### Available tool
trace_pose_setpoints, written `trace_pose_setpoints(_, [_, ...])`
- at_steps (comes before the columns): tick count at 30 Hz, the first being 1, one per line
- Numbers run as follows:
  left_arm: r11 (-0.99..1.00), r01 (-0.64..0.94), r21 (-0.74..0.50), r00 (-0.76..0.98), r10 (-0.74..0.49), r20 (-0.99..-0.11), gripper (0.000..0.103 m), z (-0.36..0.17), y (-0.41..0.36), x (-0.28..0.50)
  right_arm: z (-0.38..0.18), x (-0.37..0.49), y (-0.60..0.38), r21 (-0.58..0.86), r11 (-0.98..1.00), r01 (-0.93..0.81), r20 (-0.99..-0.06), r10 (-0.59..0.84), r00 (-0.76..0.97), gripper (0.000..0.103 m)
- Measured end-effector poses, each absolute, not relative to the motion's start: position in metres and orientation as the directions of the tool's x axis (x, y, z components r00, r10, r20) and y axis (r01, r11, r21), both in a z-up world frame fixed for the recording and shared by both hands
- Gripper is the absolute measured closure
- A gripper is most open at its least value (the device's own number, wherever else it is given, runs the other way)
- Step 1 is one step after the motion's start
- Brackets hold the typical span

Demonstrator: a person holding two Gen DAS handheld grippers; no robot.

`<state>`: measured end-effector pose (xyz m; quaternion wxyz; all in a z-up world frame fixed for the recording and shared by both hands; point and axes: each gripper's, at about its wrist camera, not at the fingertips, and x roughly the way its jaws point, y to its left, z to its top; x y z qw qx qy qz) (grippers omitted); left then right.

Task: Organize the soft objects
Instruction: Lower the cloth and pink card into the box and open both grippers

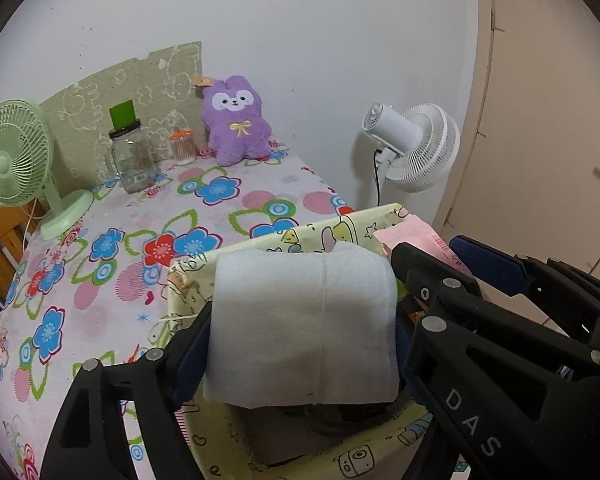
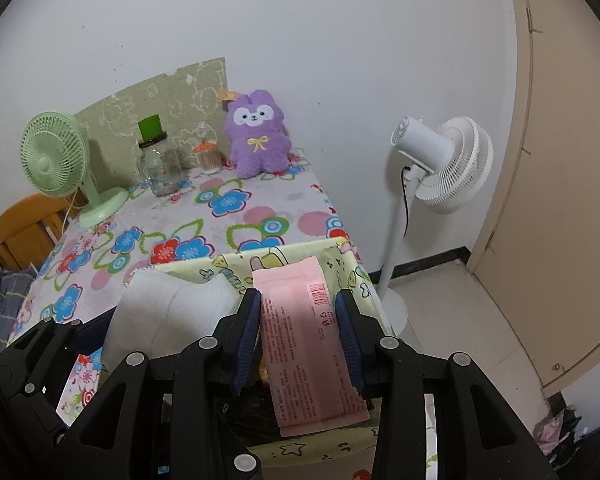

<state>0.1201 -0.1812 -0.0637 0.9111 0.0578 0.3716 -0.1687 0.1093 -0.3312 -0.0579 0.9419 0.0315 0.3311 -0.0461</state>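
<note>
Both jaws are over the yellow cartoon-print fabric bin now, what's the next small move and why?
Probably lower both a little further into the yellow cartoon-print fabric bin. The white foam pad sits between the left gripper's jaws and the pink paper packet between the right gripper's jaws, both above the bin's opening, not resting inside.

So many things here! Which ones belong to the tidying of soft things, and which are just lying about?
In the job:
- white foam pad, between left gripper fingers
- pink packet, in right gripper
- yellow cartoon-print bin

Lying about:
- green fan
- glass jar
- white fan
</note>
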Motion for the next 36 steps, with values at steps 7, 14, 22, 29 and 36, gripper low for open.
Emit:
trace_pose_setpoints(7, [0.933,0.36,-0.006,0.668,-0.262,-0.697,0.005,-0.068,-0.185,0.124,-0.065,0.114,-0.334,0.028,0.993,0.111,-0.641,-0.068,0.765,0.062])
trace_pose_setpoints(14, [0.935,0.356,0.01,0.666,-0.246,-0.705,0.002,-0.071,-0.186,0.127,-0.07,0.119,-0.336,0.038,0.993,0.113,-0.651,-0.061,0.757,0.061])
trace_pose_setpoints(22, [0.939,0.344,0.021,0.673,-0.231,-0.703,0.002,-0.07,-0.182,0.125,-0.072,0.121,-0.333,0.071,0.993,0.099,-0.657,-0.028,0.754,0.059])
trace_pose_setpoints(29, [0.937,0.348,0.024,0.686,-0.238,-0.687,0.002,-0.062,-0.177,0.115,-0.064,0.111,-0.33,0.066,0.993,0.099,-0.637,-0.034,0.771,0.04])
trace_pose_setpoints(36, [0.941,0.336,0.026,0.711,-0.236,-0.662,0.002,-0.049,-0.165,0.103,-0.05,0.099,-0.319,0.063,0.994,0.088,-0.611,-0.031,0.791,0.033])
